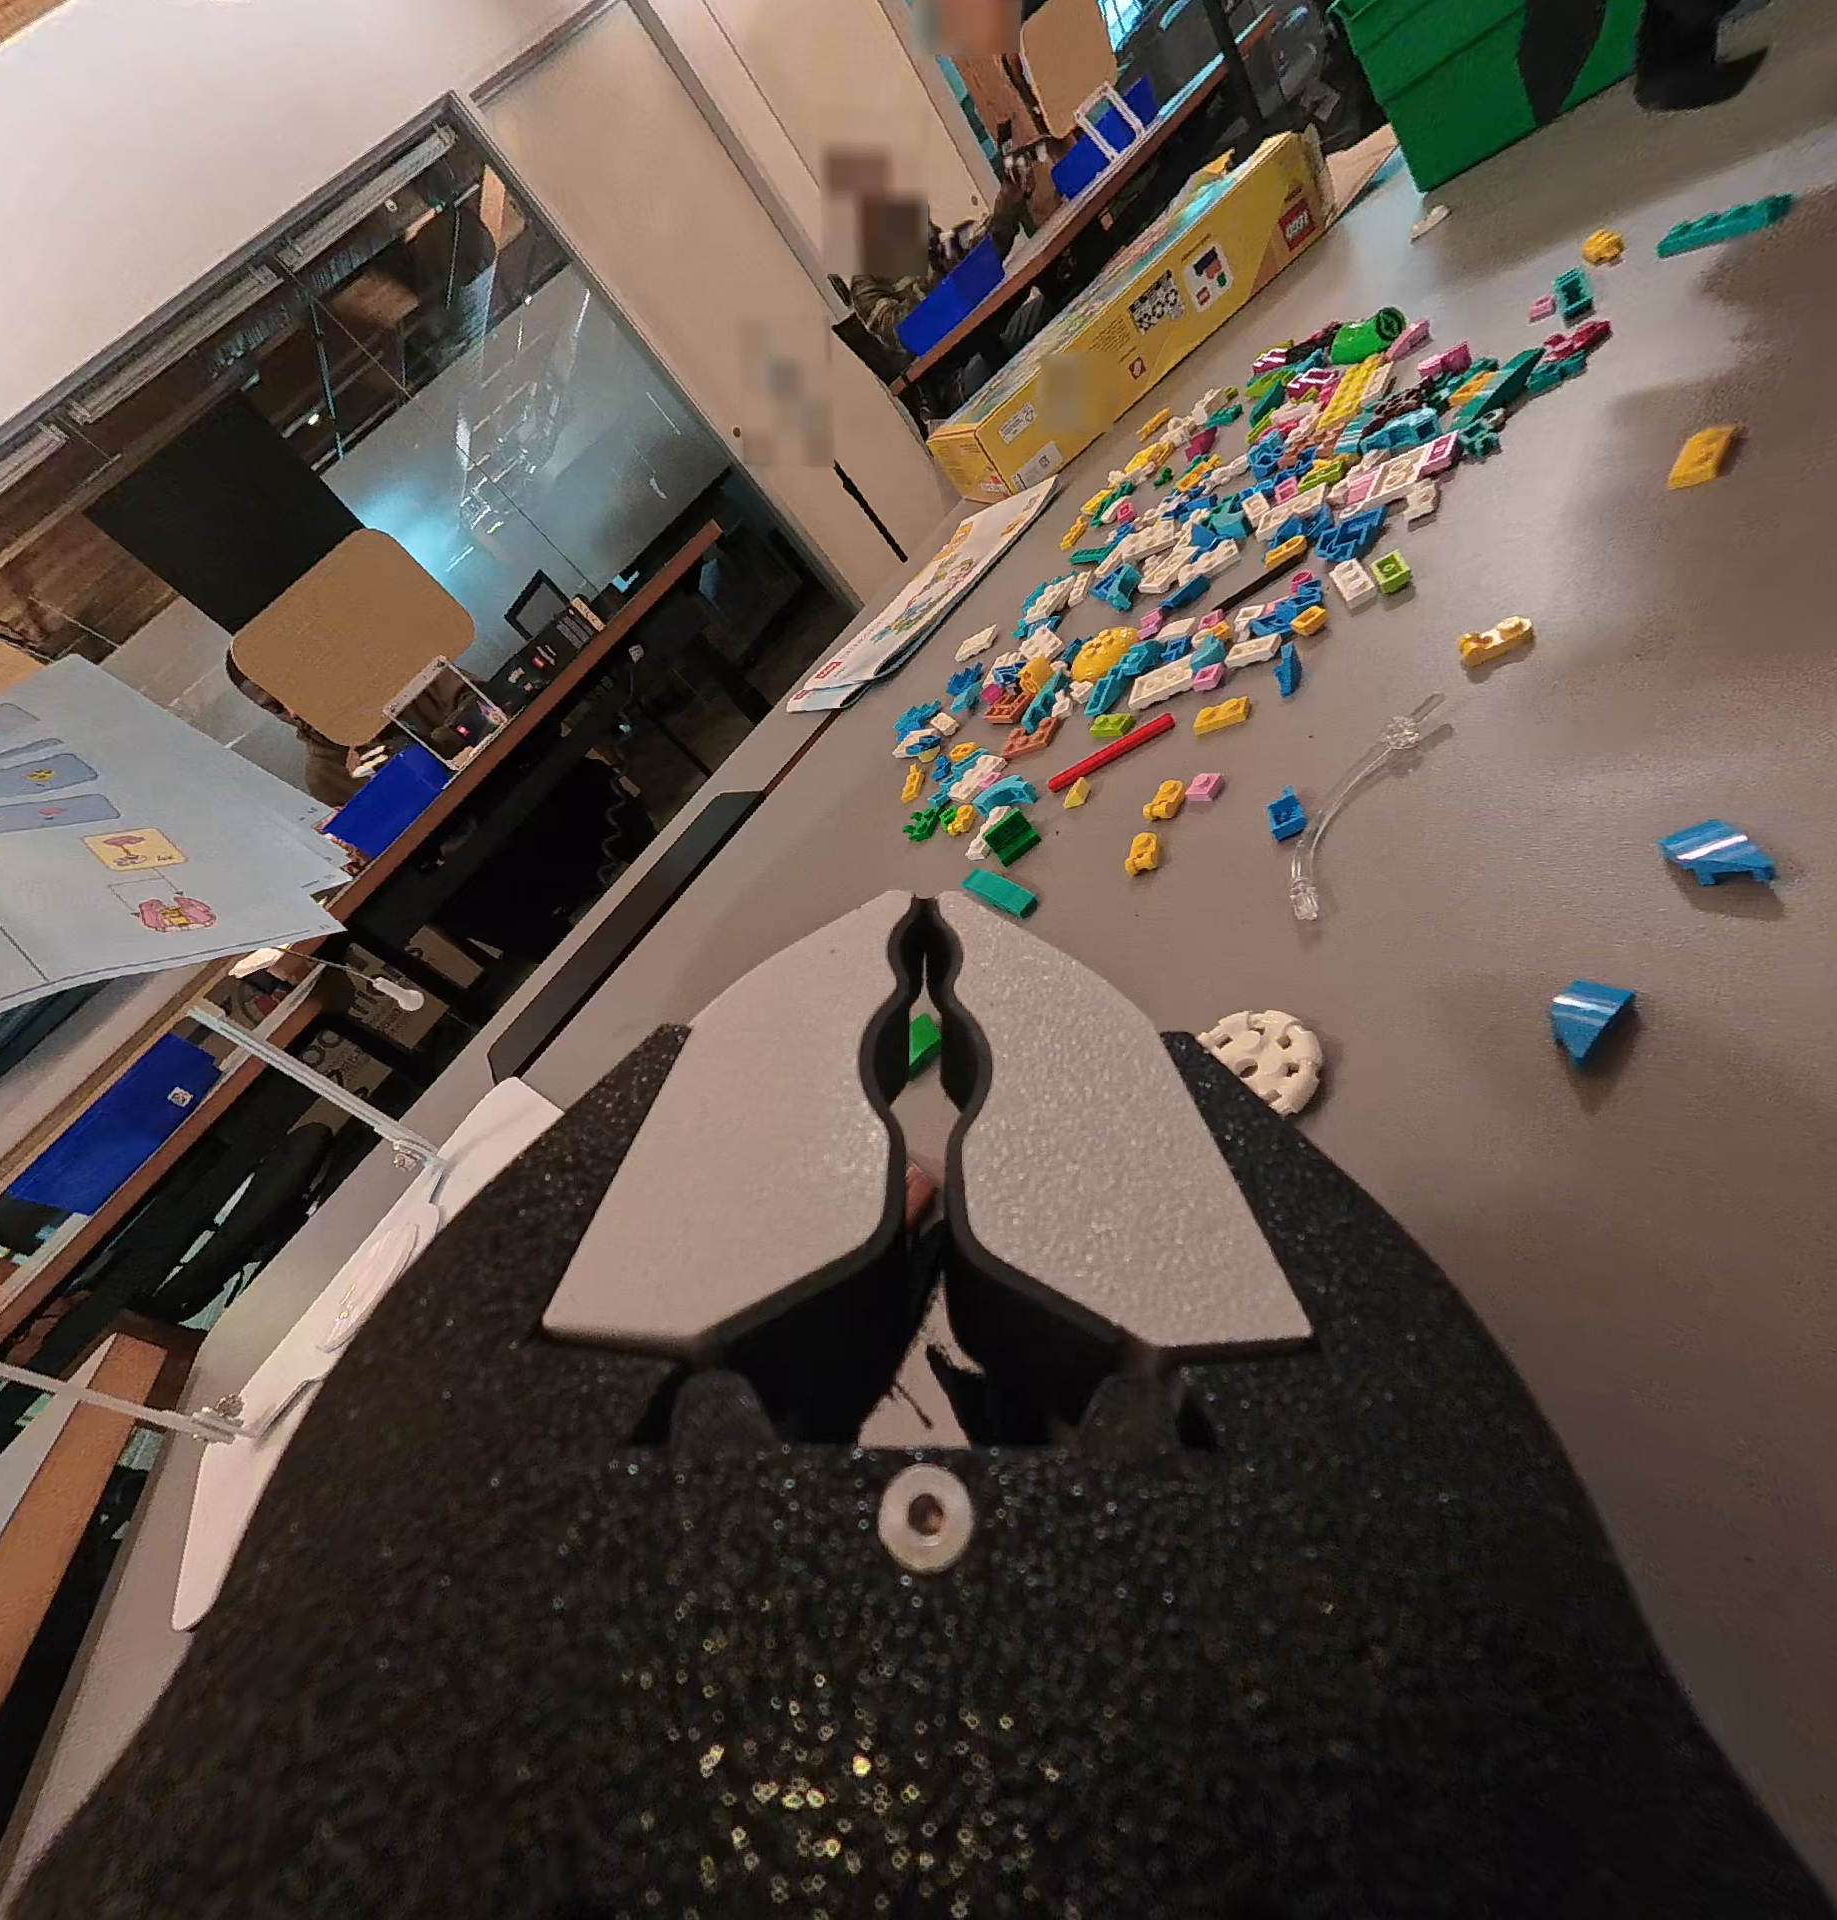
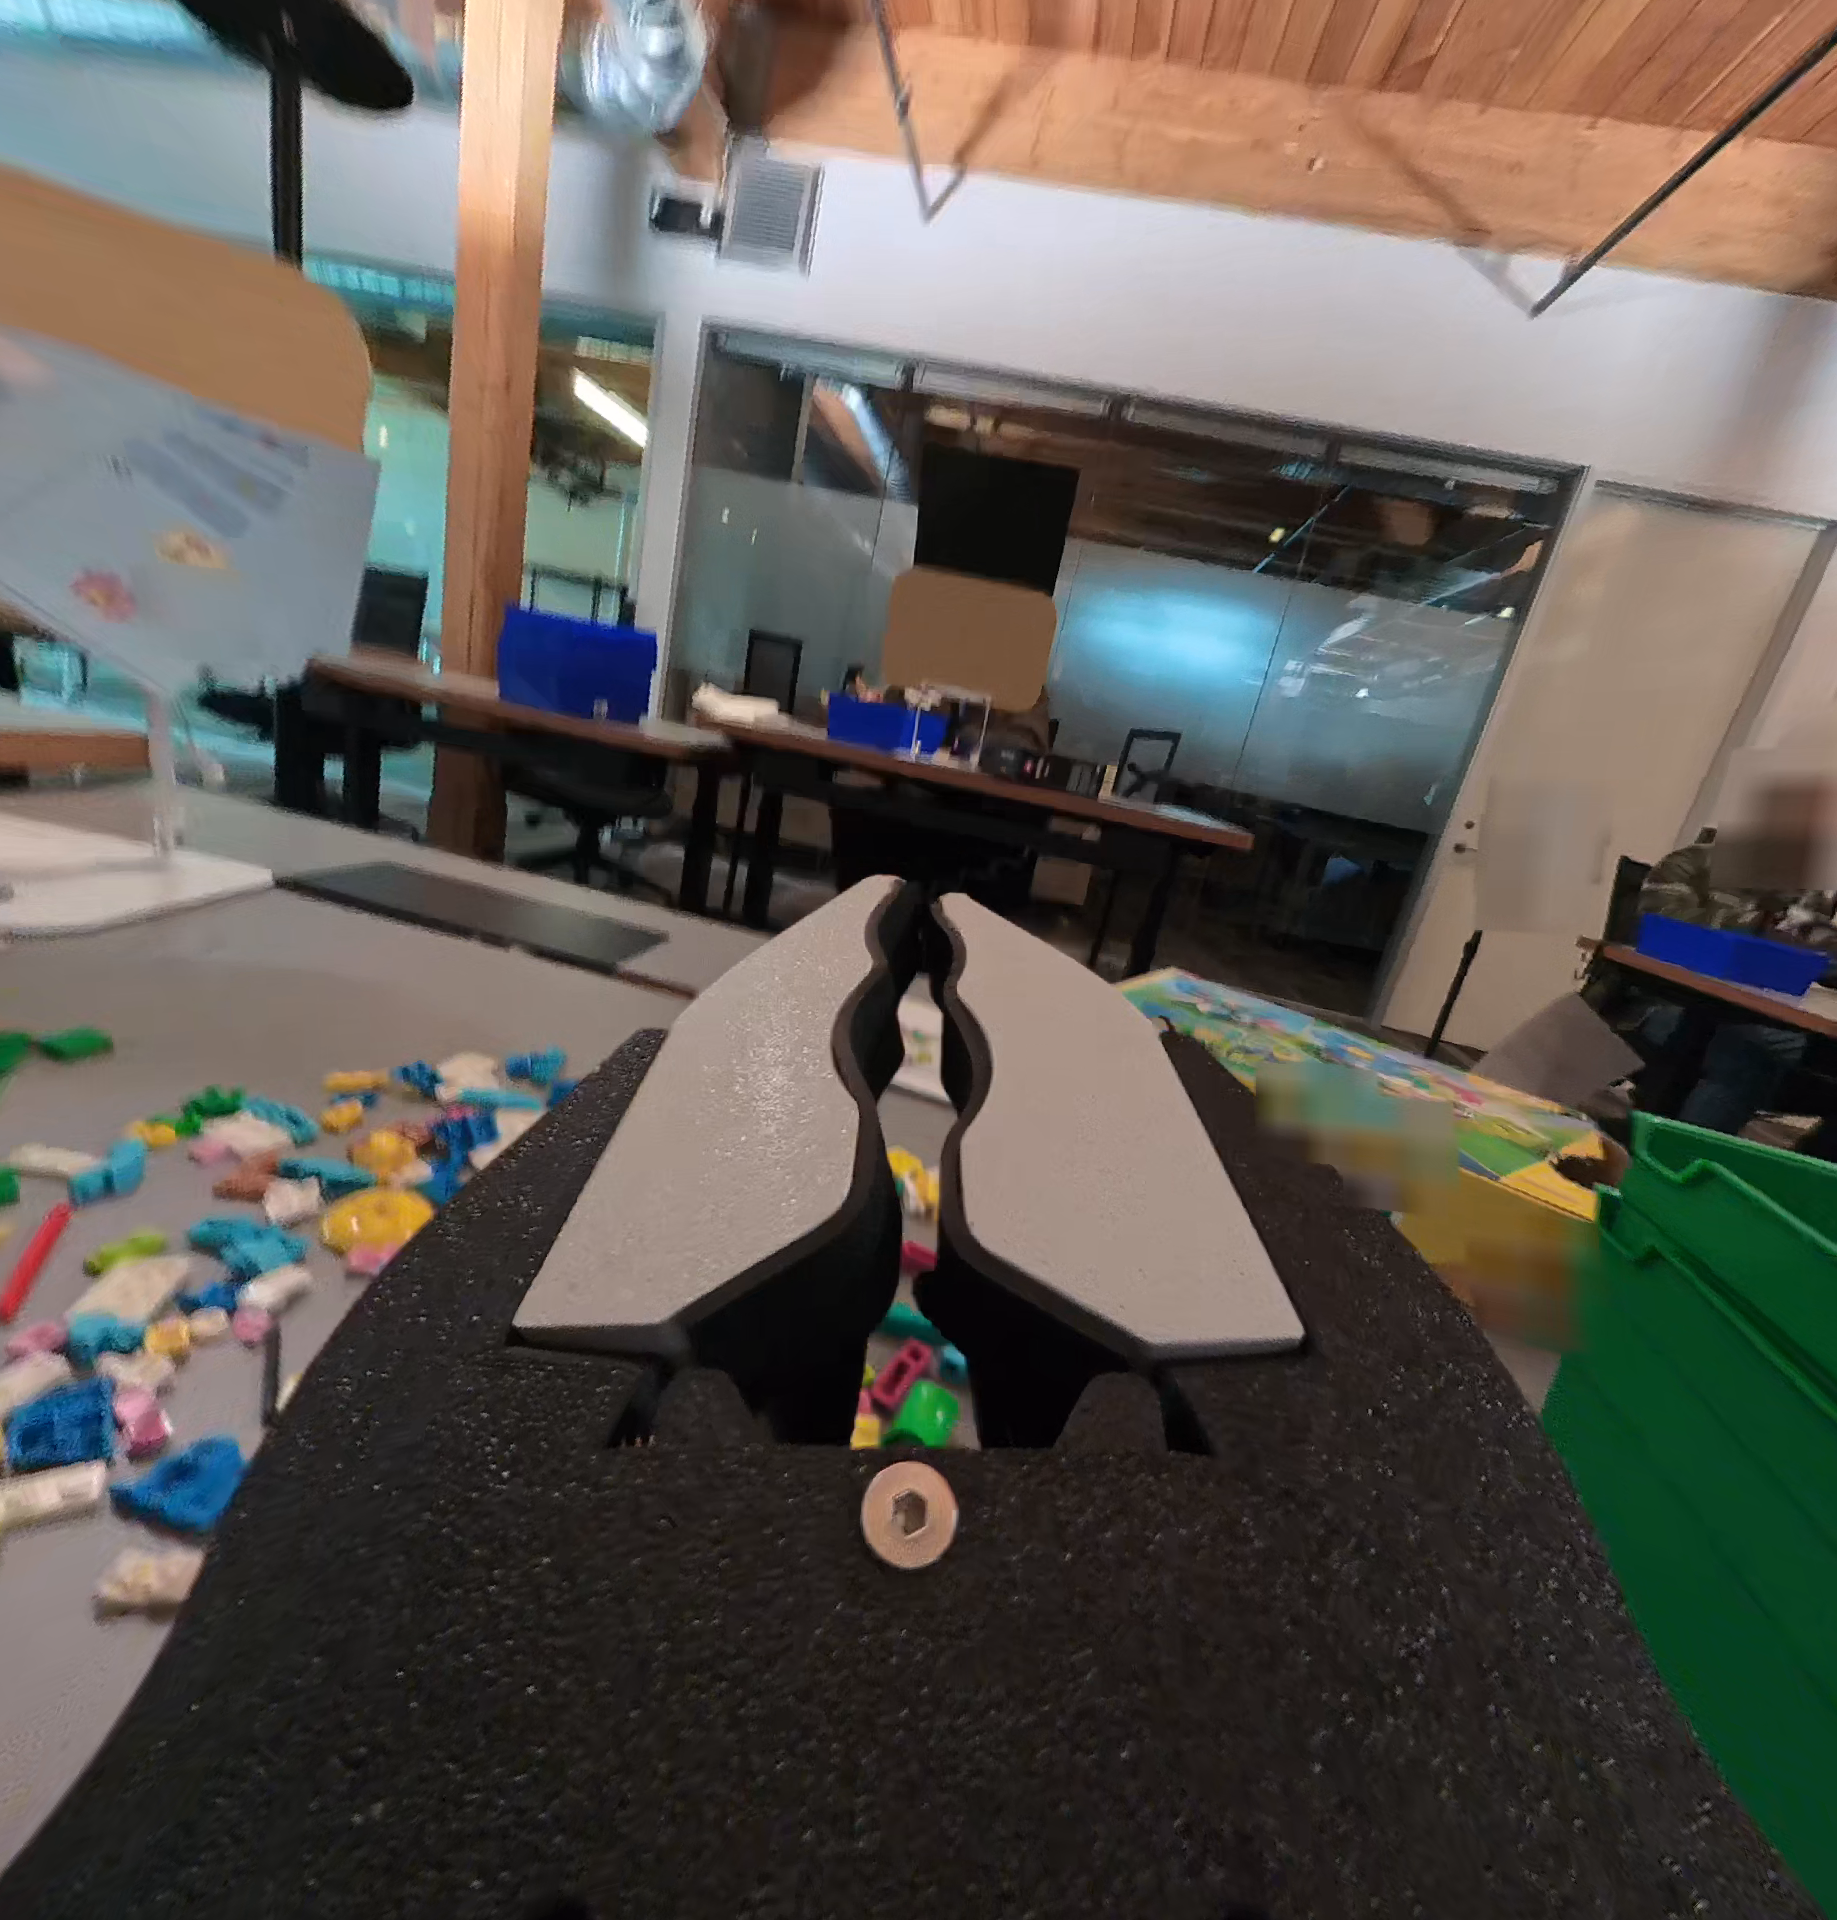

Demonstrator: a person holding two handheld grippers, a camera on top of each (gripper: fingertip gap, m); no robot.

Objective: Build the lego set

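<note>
A pile of loose lego bricks (image 1: 1257, 540) in many colours lies on the grey table (image 1: 1620, 1351). It also shows in the right wrist view (image 2: 218, 1247). My left gripper (image 1: 924, 906) is shut, tips touching, low over the table short of the pile. A green piece (image 1: 922, 1042) and a small brown piece (image 1: 919, 1190) show through the gap between its fingers; I cannot tell if either is gripped. My right gripper (image 2: 919, 902) is shut to a thin slit with nothing between the tips, raised above the pile.
A white round piece (image 1: 1262, 1055), two blue slopes (image 1: 1589, 1023), a clear curved piece (image 1: 1340, 800) and a red rod (image 1: 1111, 751) lie apart from the pile. A yellow box (image 1: 1132, 343), booklet (image 1: 924, 592), propped manual (image 1: 114, 831) and green bin (image 2: 1745, 1403) ring the table.
</note>
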